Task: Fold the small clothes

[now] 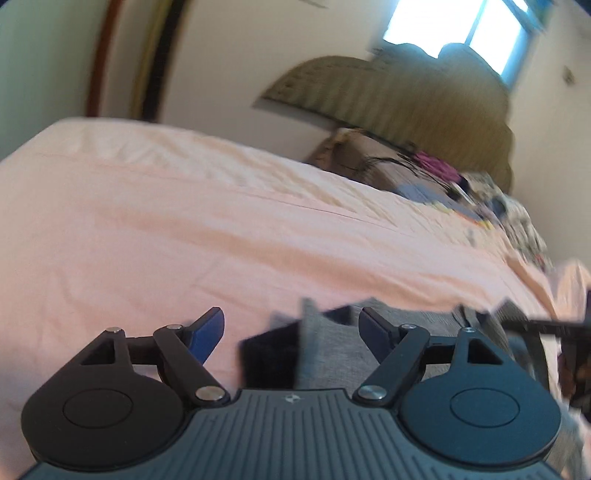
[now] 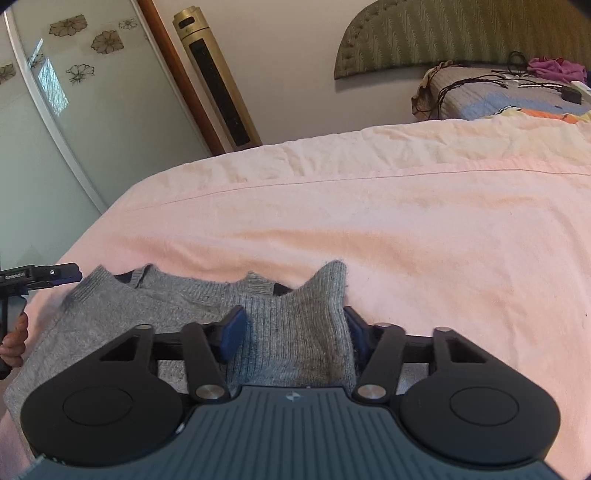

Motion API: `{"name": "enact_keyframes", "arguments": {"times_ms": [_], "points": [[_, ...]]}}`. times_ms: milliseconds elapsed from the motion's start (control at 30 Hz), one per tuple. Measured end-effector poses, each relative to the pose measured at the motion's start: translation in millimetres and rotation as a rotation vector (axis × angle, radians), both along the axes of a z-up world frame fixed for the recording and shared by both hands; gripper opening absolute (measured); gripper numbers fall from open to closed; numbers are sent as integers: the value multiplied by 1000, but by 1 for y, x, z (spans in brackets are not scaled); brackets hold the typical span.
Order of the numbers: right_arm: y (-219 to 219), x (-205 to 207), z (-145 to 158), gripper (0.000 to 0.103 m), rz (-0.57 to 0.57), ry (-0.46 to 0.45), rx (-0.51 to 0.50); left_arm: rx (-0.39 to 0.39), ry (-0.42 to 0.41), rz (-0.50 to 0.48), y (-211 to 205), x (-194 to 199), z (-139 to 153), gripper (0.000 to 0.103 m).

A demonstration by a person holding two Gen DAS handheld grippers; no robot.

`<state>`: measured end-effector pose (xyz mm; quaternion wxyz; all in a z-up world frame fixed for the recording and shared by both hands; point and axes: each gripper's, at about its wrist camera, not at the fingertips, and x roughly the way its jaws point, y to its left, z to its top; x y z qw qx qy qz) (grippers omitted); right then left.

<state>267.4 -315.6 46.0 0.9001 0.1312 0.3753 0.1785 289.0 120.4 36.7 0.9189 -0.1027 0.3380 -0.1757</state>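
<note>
A small grey knitted sweater (image 2: 155, 317) lies on the pink bed sheet (image 2: 406, 229). My right gripper (image 2: 295, 332) is open, its blue pads on either side of a raised fold of the sweater's ribbed edge (image 2: 325, 295). My left gripper (image 1: 291, 328) is open and empty, low over the sheet (image 1: 184, 229), with the grey sweater (image 1: 332, 350) and a dark inner part just ahead of it; that view is blurred. The left gripper's tip (image 2: 55, 275) shows at the far left of the right wrist view, beside the sweater's edge.
A padded green headboard (image 2: 461, 33) stands at the back, with a pillow (image 2: 498, 96) carrying cables and purple cloth. A gold tower fan (image 2: 218, 81) and a mirrored wardrobe door (image 2: 74, 110) stand left. A bright window (image 1: 461, 29) is behind.
</note>
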Motion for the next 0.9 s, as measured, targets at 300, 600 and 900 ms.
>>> {"name": "enact_keyframes", "arguments": {"times_ms": [300, 600, 900], "points": [[-4, 2, -4, 11, -26, -8, -11, 253, -34, -88, -48, -2, -6, 5], [-34, -7, 18, 10, -121, -140, 94, 294, -161, 76, -27, -7, 13, 3], [-41, 0, -30, 41, -198, 9, 141, 391, -91, 171, -30, -10, -22, 8]]}}
